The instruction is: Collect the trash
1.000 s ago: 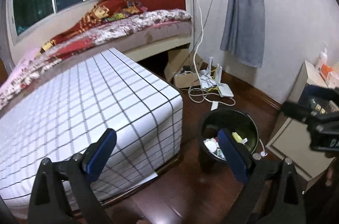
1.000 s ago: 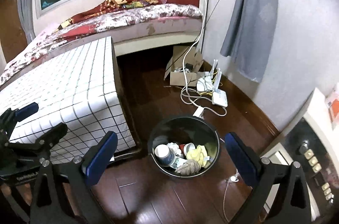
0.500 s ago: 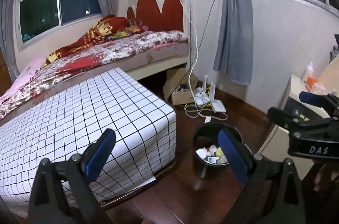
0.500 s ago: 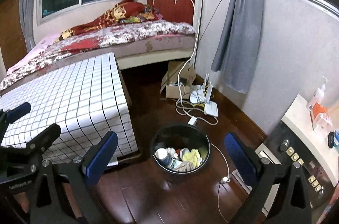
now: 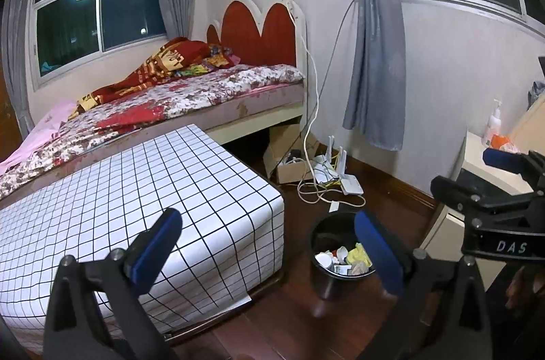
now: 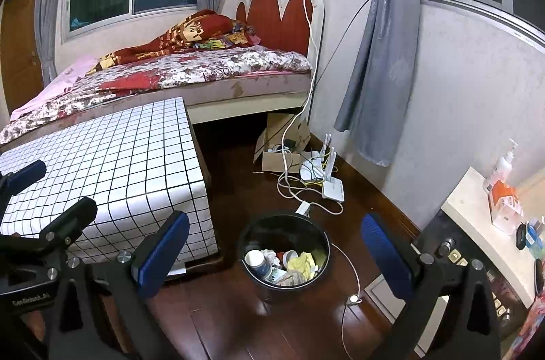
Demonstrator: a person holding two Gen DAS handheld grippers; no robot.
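A black round bin stands on the dark wood floor, low in both views. It holds trash: a paper cup, yellow crumpled paper and other scraps. My right gripper hangs above and short of the bin, wide open, nothing between its blue pads. In the left wrist view the bin sits just inside the right finger. My left gripper has its jaws opening, with nothing between them. Each gripper shows at the edge of the other's view: the right gripper, the left gripper.
A low table under a white checked cloth stands left of the bin, with a bed behind it. A cardboard box, a router and loose cables lie by the wall. A white cabinet with bottles stands at the right.
Both grippers have drawn back and up from the bin, which now looks smaller and farther. More wall and window shows. Since half a second ago little has shifted.
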